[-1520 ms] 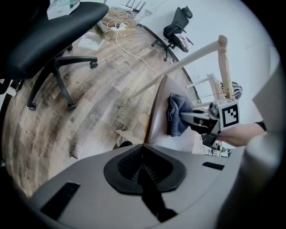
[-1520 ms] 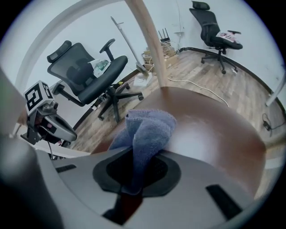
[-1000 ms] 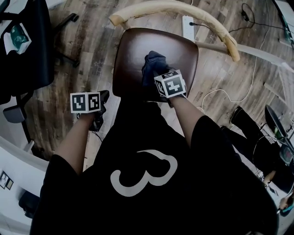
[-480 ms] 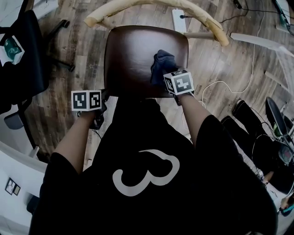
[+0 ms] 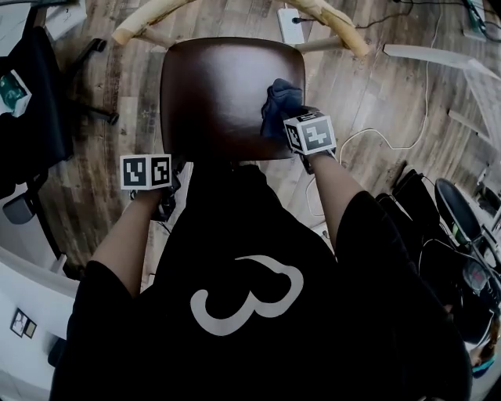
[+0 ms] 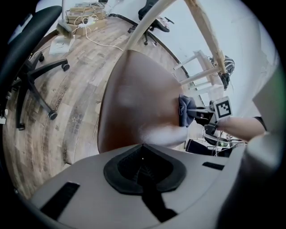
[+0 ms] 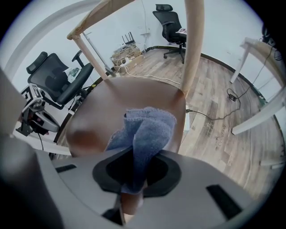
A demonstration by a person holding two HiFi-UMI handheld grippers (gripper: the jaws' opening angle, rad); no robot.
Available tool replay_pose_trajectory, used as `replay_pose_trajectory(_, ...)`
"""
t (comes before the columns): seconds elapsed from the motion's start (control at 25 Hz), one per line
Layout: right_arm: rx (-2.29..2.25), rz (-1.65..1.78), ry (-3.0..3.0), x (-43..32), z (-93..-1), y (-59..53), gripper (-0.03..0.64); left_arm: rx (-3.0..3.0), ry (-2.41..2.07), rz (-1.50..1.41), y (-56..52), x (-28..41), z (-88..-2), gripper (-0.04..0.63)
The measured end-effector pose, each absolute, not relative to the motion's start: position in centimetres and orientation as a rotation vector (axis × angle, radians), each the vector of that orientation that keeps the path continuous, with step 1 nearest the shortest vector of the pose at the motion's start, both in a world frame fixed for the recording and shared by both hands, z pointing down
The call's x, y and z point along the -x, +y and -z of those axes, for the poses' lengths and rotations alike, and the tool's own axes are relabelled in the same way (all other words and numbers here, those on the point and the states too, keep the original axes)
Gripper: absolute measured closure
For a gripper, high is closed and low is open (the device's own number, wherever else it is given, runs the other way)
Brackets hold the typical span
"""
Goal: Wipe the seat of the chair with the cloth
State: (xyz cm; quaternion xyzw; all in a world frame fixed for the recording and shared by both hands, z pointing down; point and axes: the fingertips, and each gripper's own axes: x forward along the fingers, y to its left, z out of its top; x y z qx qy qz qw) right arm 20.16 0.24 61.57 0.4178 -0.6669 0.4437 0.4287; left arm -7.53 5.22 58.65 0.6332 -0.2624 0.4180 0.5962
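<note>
The chair's dark brown seat (image 5: pixel 215 94) lies below me. A blue cloth (image 5: pixel 280 100) rests bunched on the seat near its right edge, and my right gripper (image 5: pixel 292 117) is shut on it. In the right gripper view the cloth (image 7: pixel 145 129) hangs from between the jaws of the right gripper (image 7: pixel 134 179) over the seat (image 7: pixel 105 105). My left gripper (image 5: pixel 175 171) hovers off the seat's front left corner, shut and holding nothing. The left gripper view looks across the seat (image 6: pixel 134 96) to the cloth (image 6: pixel 184 112) on the far side.
A curved light wooden backrest (image 5: pixel 340 27) arcs behind the seat. A white power strip (image 5: pixel 287 16) and cables (image 5: pixel 376 141) lie on the wooden floor. A black office chair (image 5: pixel 35 102) stands at the left; white desk legs (image 5: pixel 438 55) and dark chairs (image 5: pixel 462 227) at the right.
My right gripper has slid the cloth to the right, from the seat's middle to near its right edge. The left gripper has stayed by the front left corner.
</note>
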Motion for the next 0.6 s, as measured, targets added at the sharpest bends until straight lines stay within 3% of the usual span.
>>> replay_pose_trajectory(0.6, -1.119, -1.092, -1.64, -25.2, -61.8, 2.3, 0.565, -1.49, -0.664, -0.973, 10.9, 4.9, -58.8, 0.581)
